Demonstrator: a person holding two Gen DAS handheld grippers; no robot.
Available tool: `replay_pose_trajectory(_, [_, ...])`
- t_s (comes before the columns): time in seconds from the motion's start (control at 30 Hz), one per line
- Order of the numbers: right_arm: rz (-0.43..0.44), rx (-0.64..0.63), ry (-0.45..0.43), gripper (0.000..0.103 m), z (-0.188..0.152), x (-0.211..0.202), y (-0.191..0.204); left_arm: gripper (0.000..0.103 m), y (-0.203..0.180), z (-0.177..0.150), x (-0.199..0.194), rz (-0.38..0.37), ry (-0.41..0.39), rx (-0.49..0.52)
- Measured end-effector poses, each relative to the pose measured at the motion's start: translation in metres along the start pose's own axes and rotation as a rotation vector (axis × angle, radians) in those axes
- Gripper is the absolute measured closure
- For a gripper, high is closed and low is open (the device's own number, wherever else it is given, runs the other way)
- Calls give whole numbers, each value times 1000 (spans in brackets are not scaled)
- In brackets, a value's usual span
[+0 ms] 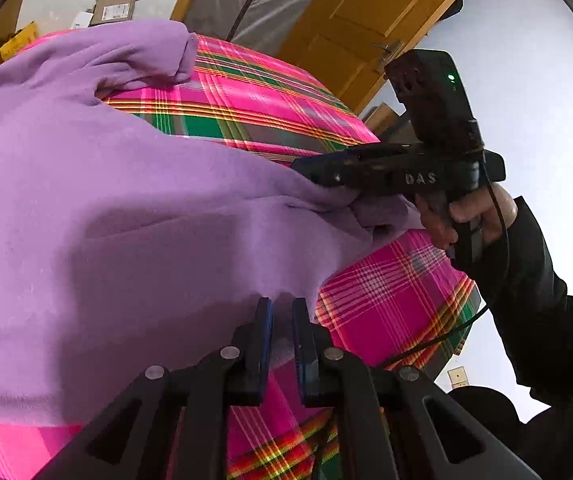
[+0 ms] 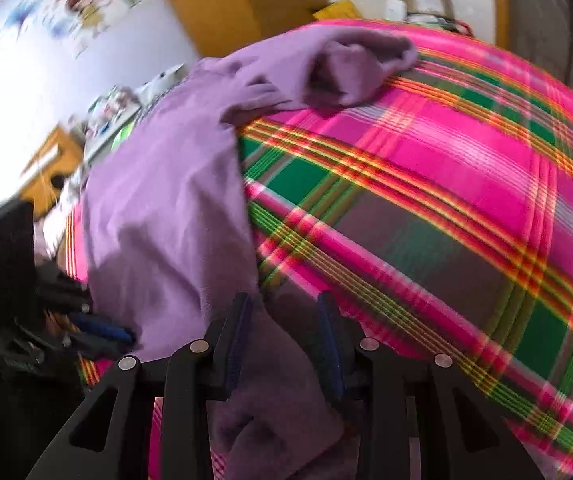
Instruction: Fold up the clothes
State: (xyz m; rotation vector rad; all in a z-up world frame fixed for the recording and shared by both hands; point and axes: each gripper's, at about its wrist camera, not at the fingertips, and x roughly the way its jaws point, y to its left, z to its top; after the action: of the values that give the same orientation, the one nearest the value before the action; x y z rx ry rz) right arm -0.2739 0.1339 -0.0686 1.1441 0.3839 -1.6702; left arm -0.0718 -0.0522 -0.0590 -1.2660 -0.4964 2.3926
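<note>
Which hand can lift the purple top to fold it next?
Left. The left hand-held gripper pinches the top at its near edge, so it could probably lift at once. The right hand-held gripper has open jaws around the cloth and must close first.

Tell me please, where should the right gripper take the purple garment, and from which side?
Probably the near hem of the purple garment, where the fabric bunches between the right gripper's open fingers. Come down from above at the near edge of the plaid cloth, matching the left gripper pinching the same hem.
</note>
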Motion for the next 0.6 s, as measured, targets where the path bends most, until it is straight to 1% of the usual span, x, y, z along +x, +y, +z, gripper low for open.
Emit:
replay_pose_trajectory(0.07, [-13, -26, 12, 67, -1, 2, 5, 94, -3, 0, 1, 6, 3, 3])
replay_pose_trajectory(0.1, [-19, -39, 18, 69, -1, 2, 8, 94, -5, 1, 2, 10, 5, 6])
replay_pose_trajectory(0.13, [-22, -61, 28, 74, -1, 3, 12, 94, -8, 1, 2, 9, 8, 12])
replay_pose_trajectory(0.17, [-18, -77, 37, 76, -2, 4, 16, 94, -10, 1, 4, 4, 12, 20])
replay_pose_trajectory(0.23, [-11, -103, 49, 78, -2, 5, 20, 94, -16, 0, 6, -6, 20, 36])
replay_pose_trajectory(0.3, [-13, -123, 59, 80, -2, 6, 23, 92, -19, 0, 8, 3, 23, 48])
replay_pose_trajectory(0.37, [-1, -151, 66, 91, -1, 7, 26, 92, -19, 1, 10, 9, 24, 50])
replay_pose_trajectory(0.4, [-14, -175, 64, 94, -1, 7, 30, 92, -19, 2, 10, 13, 23, 50])
replay_pose_trajectory(0.5, [-68, -236, 46, 95, 2, 4, 40, 90, -24, 3, 11, 30, 18, 71])
replay_pose_trajectory(0.57, [-101, -216, -12, 95, 8, -4, 35, 88, -30, 4, 10, 43, 11, 93])
replay_pose_trajectory(0.6, [-113, -192, -40, 95, 12, -8, 30, 86, -33, 4, 9, 50, 7, 104])
